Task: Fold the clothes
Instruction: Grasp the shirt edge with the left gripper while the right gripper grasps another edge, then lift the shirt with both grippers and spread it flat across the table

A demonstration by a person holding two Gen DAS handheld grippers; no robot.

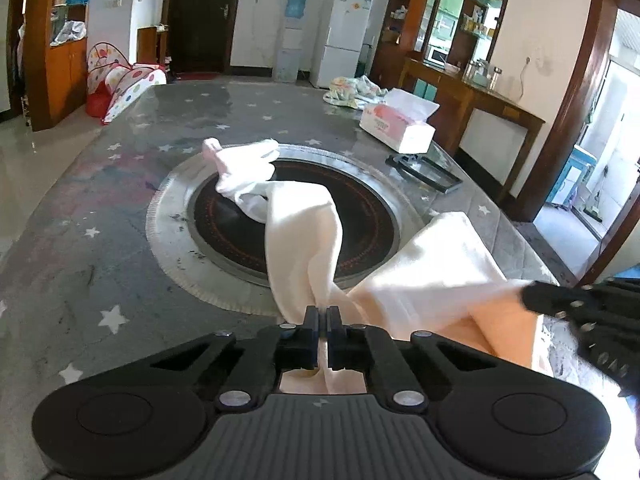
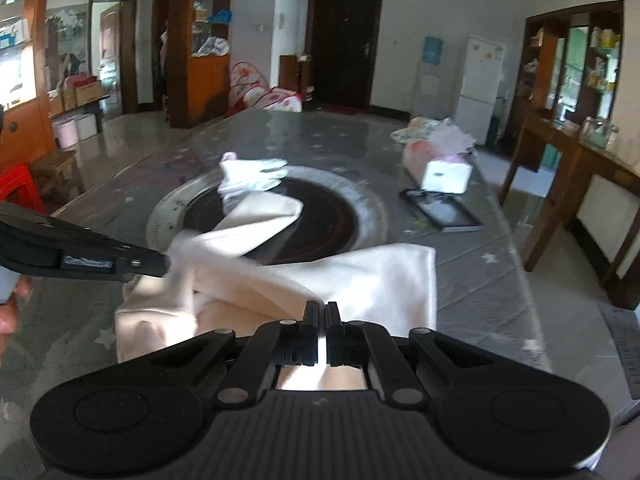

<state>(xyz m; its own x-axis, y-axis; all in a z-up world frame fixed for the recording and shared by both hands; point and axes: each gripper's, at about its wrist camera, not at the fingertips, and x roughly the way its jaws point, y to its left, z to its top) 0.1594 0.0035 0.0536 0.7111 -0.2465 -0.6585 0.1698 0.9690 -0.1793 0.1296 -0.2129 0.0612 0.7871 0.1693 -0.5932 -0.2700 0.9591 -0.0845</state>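
A pale pink-white garment (image 1: 304, 232) with long legs lies twisted across the grey star-patterned table (image 1: 120, 200), partly over the round black hob (image 1: 368, 216) set into it. Its far end is bunched near the hob's back rim. My left gripper (image 1: 323, 312) is shut on a fold of the near end, with cloth showing between the pads. In the right wrist view the same garment (image 2: 372, 276) spreads out in front, and my right gripper (image 2: 323, 308) is shut on its near edge. The left gripper (image 2: 166, 266) comes in from the left, touching the cloth.
A pink tissue box (image 1: 396, 126) and a flat black frame (image 1: 424, 172) lie on the right of the table. A crumpled patterned cloth (image 1: 352, 90) sits at the far right corner. The table's right edge (image 2: 532, 320) drops to the floor beside a wooden counter (image 2: 592, 168).
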